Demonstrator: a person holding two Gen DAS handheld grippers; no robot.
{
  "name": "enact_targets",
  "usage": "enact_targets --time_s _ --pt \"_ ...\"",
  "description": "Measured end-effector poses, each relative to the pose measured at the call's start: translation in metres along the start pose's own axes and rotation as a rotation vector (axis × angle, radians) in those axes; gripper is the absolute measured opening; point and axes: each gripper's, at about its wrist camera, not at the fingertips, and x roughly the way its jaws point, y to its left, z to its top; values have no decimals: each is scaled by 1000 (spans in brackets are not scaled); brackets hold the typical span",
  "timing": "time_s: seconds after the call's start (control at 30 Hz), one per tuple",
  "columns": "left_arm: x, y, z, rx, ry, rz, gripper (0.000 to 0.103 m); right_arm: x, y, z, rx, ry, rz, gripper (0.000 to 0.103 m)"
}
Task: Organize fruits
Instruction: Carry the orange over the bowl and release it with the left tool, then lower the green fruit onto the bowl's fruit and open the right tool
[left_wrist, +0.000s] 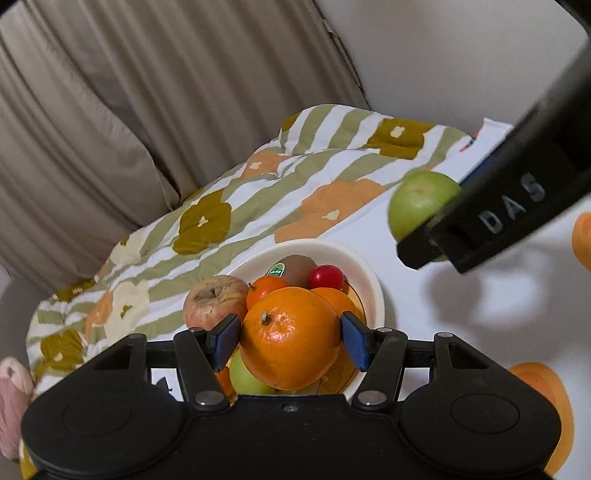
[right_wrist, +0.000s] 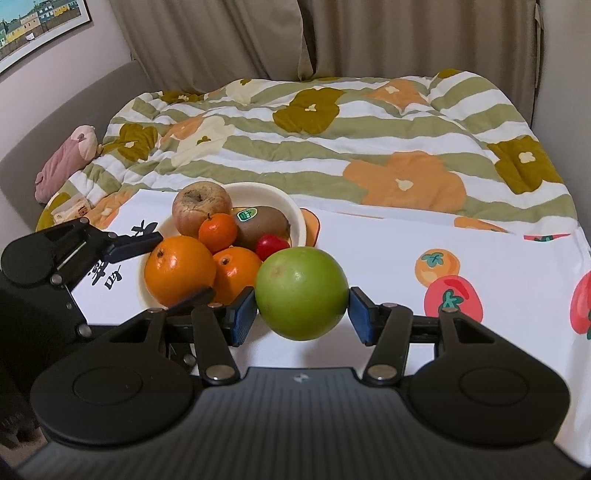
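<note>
The left gripper (left_wrist: 290, 341) reaches low over the cream round ceramic bowl (left_wrist: 364, 275), its blue pads closed against a large glossy orange (left_wrist: 290, 339) atop the heaped fruit; the right gripper (right_wrist: 303, 314) hovers just right of the bowl, above the white fruit-printed cloth (right_wrist: 480, 350), pads pinching a round green apple (right_wrist: 301, 293); a second green fruit (left_wrist: 247, 378) under the orange is mostly hidden, so I cannot identify it.

Soft indoor light, mild glare, faint shadows, fisheye-bent edges.
</note>
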Motion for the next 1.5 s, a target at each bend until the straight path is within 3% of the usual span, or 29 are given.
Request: enact_targets --time_s 0.07,0.17,0.67,1.0,1.2,1.5 --pt "1 -7 -1 48 -2 32 71 2 -2 1 -4 2 4 69" --pt "6 -15 -2 96 3 70 93 5 -5 4 -7 5 9 69" --pt "-2 -6 -3 15 7 67 96 13 -2 17 -56 13 37 69" --pt "-20 34 2 -181 -3 39 100 37 17 68 -145 -19 110 69" --pt "-27 63 -1 -338 19 0 102 75 29 100 -183 -2 162 69" --pt "-28 90 -11 -484 54 21 102 134 33 119 -242 48 226 69"
